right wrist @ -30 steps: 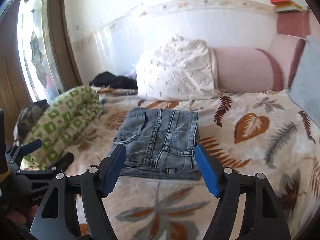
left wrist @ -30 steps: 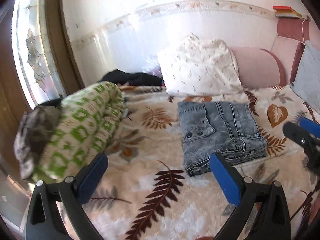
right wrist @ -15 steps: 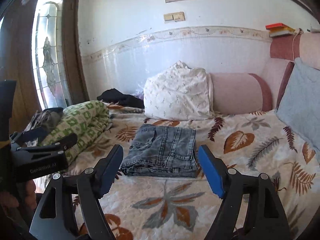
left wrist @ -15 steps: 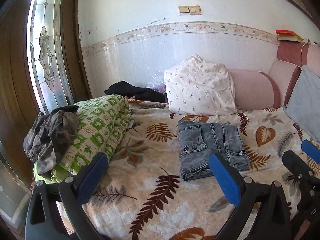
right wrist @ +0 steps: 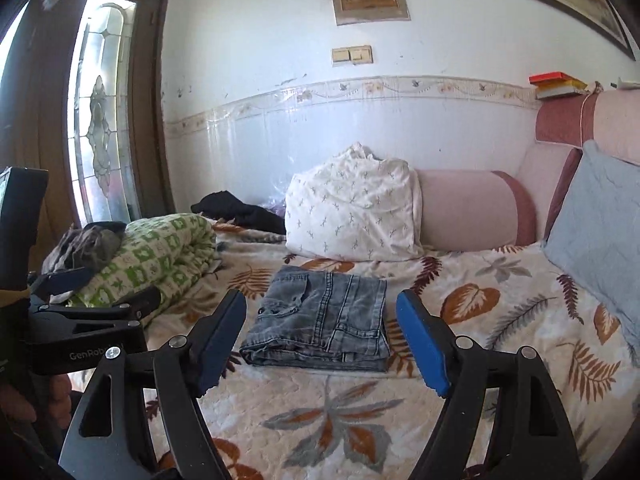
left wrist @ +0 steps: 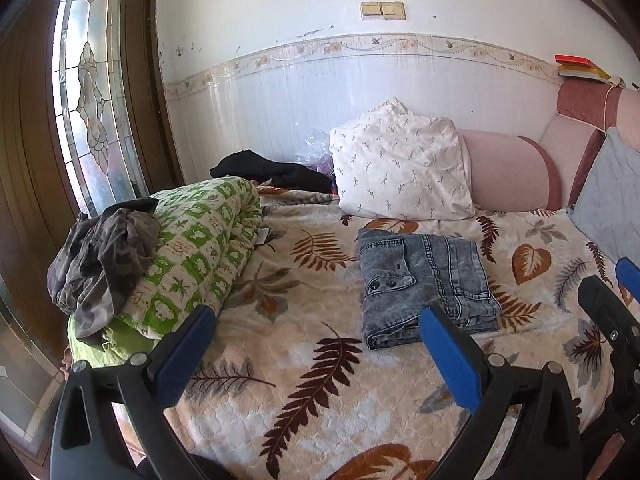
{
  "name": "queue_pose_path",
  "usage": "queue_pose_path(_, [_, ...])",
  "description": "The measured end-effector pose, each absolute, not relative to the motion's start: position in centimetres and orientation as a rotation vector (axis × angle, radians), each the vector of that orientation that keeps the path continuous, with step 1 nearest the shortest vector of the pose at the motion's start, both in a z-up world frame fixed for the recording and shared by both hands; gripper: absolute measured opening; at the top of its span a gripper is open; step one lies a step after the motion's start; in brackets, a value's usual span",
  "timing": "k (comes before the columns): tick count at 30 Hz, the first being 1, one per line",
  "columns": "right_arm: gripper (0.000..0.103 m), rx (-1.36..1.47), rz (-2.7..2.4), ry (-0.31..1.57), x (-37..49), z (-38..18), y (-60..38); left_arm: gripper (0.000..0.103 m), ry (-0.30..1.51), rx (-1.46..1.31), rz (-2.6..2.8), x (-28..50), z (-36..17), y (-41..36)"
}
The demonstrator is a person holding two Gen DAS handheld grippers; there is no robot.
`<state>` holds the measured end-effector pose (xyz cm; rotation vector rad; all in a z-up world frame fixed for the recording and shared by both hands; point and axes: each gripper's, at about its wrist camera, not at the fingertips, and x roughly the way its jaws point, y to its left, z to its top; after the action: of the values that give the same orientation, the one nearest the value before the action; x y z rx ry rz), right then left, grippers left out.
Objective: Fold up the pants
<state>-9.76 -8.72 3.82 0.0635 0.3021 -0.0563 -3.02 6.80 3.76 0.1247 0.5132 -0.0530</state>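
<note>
The grey denim pants [left wrist: 424, 284] lie folded into a flat rectangle on the leaf-print bedspread [left wrist: 304, 364], in front of the white pillow. They also show in the right wrist view [right wrist: 320, 320]. My left gripper [left wrist: 316, 348] is open and empty, held back from the pants and above the bedspread. My right gripper [right wrist: 322, 340] is open and empty, well short of the pants' near edge. The right gripper also shows at the right edge of the left wrist view [left wrist: 612, 292].
A rolled green-and-white quilt [left wrist: 192, 260] with a grey garment [left wrist: 100, 260] on it lies at the left. A white pillow [left wrist: 400, 172], pink bolster [left wrist: 508, 172] and blue cushion [left wrist: 612, 200] line the back and right. A black garment [left wrist: 272, 172] lies by the wall.
Both grippers have pulled back and up from the folded pants, which now look smaller and farther. The pants have not moved. Both grippers stay open.
</note>
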Motion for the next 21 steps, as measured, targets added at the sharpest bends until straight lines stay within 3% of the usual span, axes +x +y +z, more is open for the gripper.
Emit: queue_pose_path(21, [0.079, 0.052, -0.079, 0.316, -9.1, 1.6, -8.9, 0.103, 0.556, 0.148, -0.038, -2.5, 2.4, 6.7])
